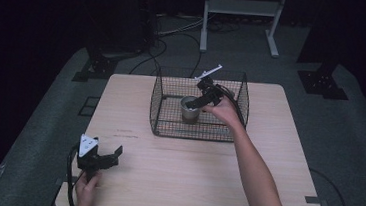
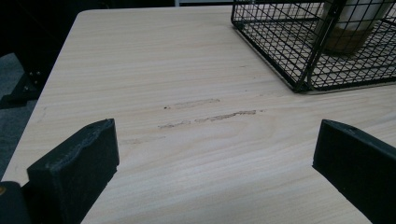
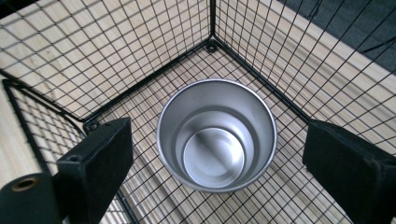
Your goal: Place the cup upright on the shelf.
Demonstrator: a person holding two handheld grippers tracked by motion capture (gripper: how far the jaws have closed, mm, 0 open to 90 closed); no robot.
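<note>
A steel cup stands upright and empty inside a black wire basket on the wooden table. My right gripper hovers over the cup, inside the basket, and is open. In the right gripper view the cup sits between and below the two spread jaws, which do not touch it. My left gripper rests low over the table's front left, open with nothing in it. In the left gripper view its jaws stand wide apart above bare wood, with the basket and the cup's base at the upper right.
The basket's wire walls rise close around the cup on all sides. Faint scuff marks cross the tabletop ahead of the left gripper. A white frame and cables lie on the floor beyond the table.
</note>
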